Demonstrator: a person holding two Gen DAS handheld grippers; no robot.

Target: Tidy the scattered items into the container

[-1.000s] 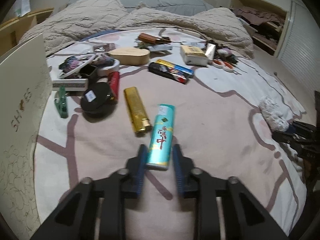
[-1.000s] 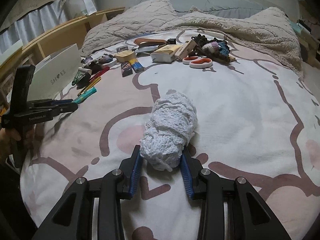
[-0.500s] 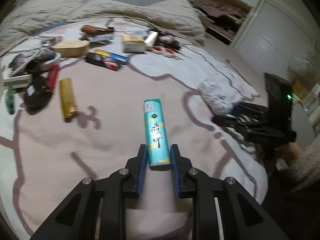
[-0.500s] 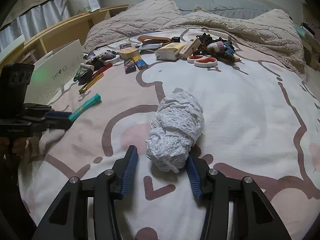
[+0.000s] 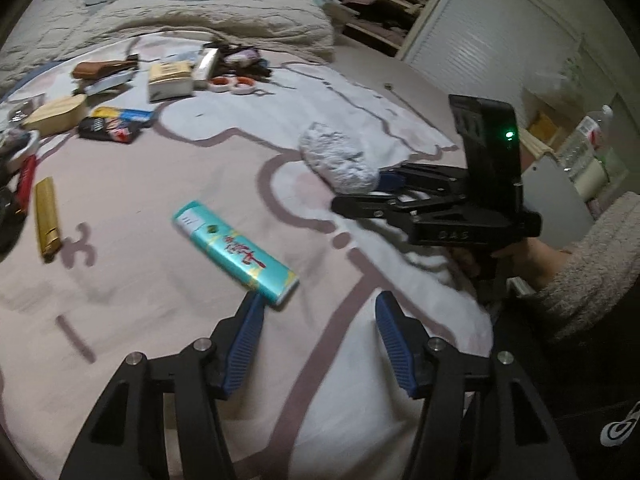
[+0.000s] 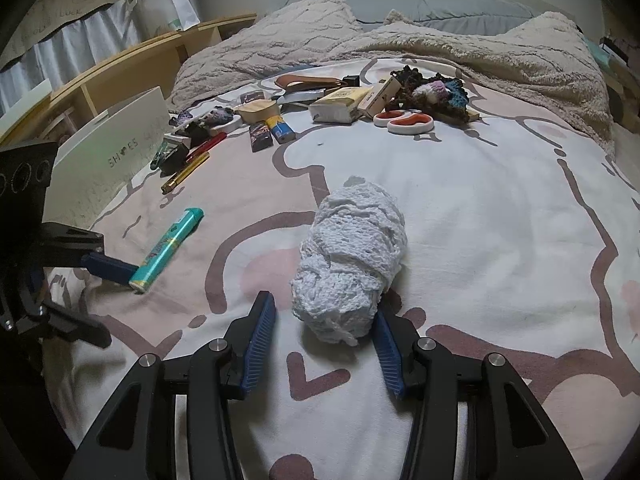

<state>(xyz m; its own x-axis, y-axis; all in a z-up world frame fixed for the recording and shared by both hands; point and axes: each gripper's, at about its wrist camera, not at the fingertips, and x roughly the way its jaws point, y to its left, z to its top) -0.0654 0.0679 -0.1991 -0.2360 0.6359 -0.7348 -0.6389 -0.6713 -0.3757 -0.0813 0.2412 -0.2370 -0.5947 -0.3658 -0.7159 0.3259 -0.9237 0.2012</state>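
Observation:
A teal lighter [image 5: 236, 252] lies tilted on the bed sheet. Its near end rests by the left fingertip of my left gripper [image 5: 320, 312], whose jaws are opening; nothing is pressed between the pads. The right wrist view shows the same lighter [image 6: 168, 248] beside the left gripper [image 6: 118, 304]. A white knitted bundle [image 6: 352, 256] sits between the fingers of my right gripper [image 6: 324, 320], which is open, with a gap at the left pad. From the left wrist view, the bundle [image 5: 340, 156] and right gripper [image 5: 360, 196] appear at the right. A white shoe box [image 6: 112, 148] stands at the bed's left edge.
Across the far part of the bed lie a gold lighter [image 5: 47, 220], red-handled scissors [image 6: 404, 120], a tissue pack [image 6: 336, 106], a wooden case [image 6: 256, 110] and other small items. A rumpled beige blanket [image 6: 480, 48] lies behind them. A sleeved hand [image 5: 592, 264] holds the right gripper.
My left gripper swung right carrying the teal lighter, then opened and let it go; the lighter now lies skewed on the sheet. The right jaws widened off the knitted bundle.

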